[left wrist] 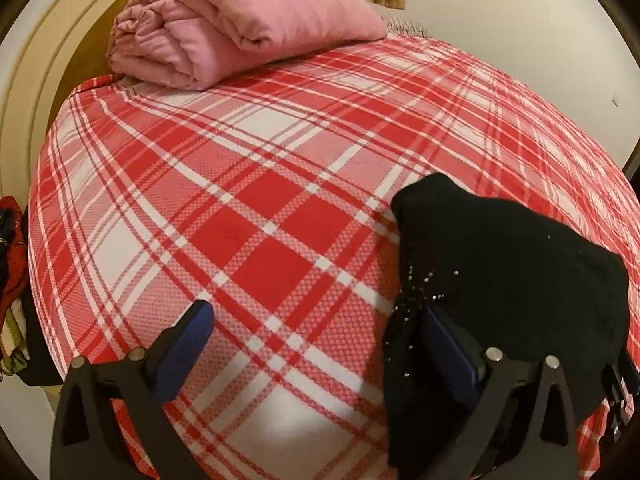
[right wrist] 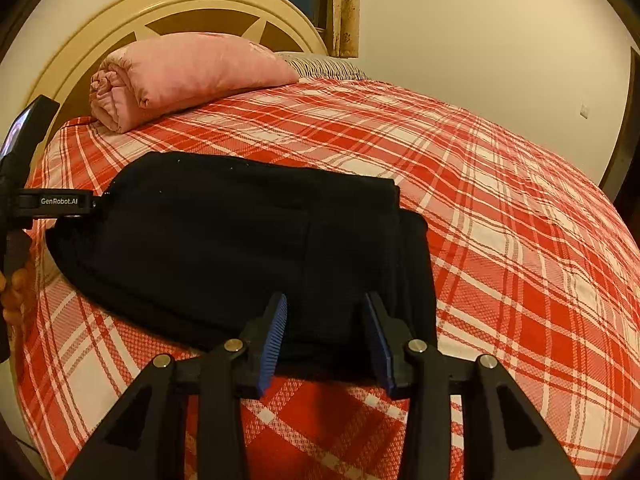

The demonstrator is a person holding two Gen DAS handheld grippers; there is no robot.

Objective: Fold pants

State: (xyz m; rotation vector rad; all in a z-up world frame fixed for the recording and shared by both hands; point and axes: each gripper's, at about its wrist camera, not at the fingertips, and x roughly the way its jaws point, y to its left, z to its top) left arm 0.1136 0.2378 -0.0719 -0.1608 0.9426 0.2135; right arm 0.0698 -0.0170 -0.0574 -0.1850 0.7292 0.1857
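Note:
The black pants (right wrist: 248, 240) lie folded in a thick stack on the plaid bed. My right gripper (right wrist: 326, 320) sits at their near edge, and the dark cloth fills the narrow gap between its blue pads (right wrist: 276, 328), which press on it. In the left wrist view, my left gripper (left wrist: 316, 324) is open wide over bare plaid. The end of the pants (left wrist: 504, 272) drapes over its right finger (left wrist: 444, 344) and nothing lies between the pads. Seen from the right wrist, the left gripper's body (right wrist: 60, 202) is at the stack's left end, held by a hand (right wrist: 16, 292).
The bed has a red and white plaid cover (right wrist: 520, 240). A rolled pink blanket (left wrist: 240, 28) lies at the head against the cream headboard (right wrist: 168, 4). Some cloth items (left wrist: 12, 280) hang off the bed's left side. A wall runs along the right.

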